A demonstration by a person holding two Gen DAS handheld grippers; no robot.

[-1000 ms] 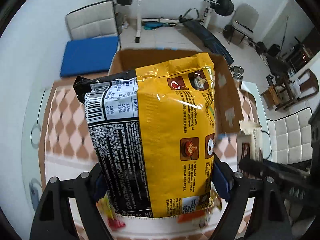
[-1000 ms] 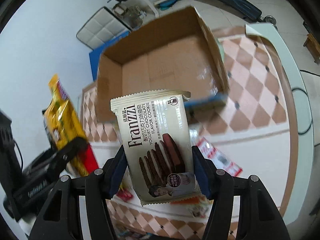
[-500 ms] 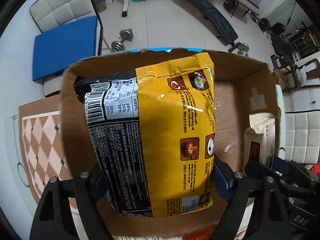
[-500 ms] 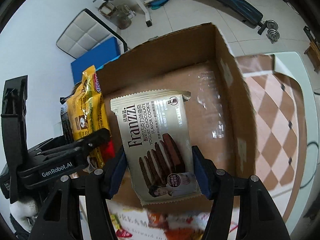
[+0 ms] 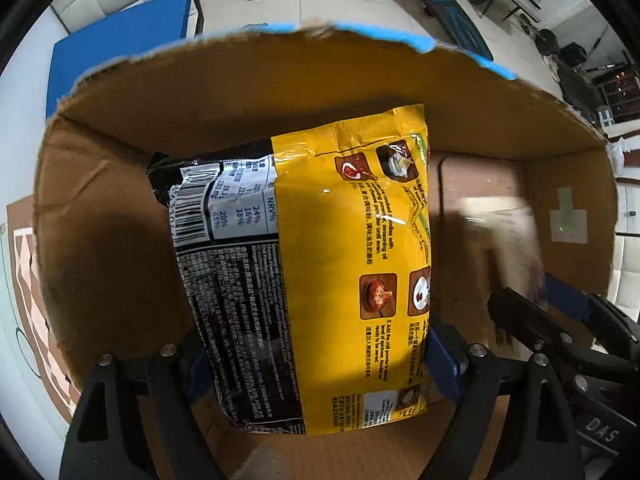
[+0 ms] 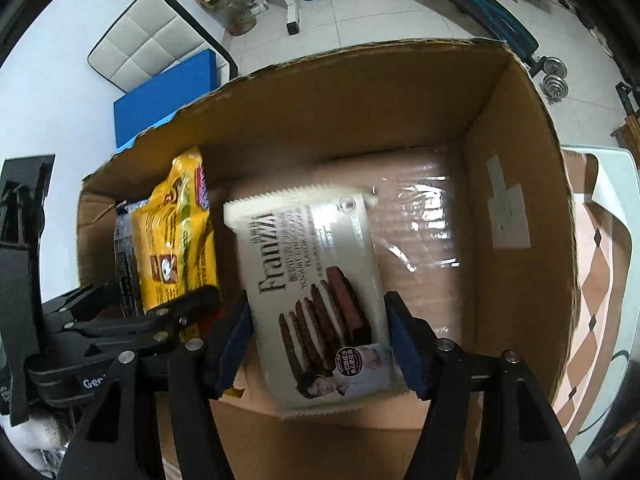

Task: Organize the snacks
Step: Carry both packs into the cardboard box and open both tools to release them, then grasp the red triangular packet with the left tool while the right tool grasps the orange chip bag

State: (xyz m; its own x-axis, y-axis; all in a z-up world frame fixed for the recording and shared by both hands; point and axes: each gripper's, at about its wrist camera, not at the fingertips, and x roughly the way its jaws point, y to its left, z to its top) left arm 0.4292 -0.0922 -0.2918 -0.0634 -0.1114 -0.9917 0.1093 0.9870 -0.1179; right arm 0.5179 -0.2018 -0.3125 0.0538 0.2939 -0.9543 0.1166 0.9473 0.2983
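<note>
Both grippers point steeply down into an open cardboard box (image 5: pixel 120 240) that sits on a counter (image 6: pixel 600 264) with a diamond-patterned cover.

The left gripper (image 5: pixel 316 352) hangs almost straight down, its blue-padded fingers (image 5: pixel 440 360) clamped on the two side edges of a yellow and black noodle packet (image 5: pixel 312 264). The packet stands upright between them inside the box, toward its left side.

The right gripper (image 6: pixel 320 340) tilts a little off vertical, just beside the left one. Its fingers (image 6: pixel 404 348) are spreading at this moment with a cream cookie packet (image 6: pixel 320 292) between them; the packet looks motion-blurred and a slim gap shows at the right pad, so the pads appear to have let go. The packet is inside the box, over its taped floor.

The left wrist view shows the back of the noodle packet, with barcode and cooking pictures, and the cookie packet only as a pale smear at right behind the right gripper's black frame. The right wrist view shows the printed front of the cookie packet, the noodle packet edge-on at left, a grey tape patch on the right box wall, and a blue mat (image 6: pixel 164 100) and white chair (image 6: pixel 148 48) on the floor beyond.
</note>
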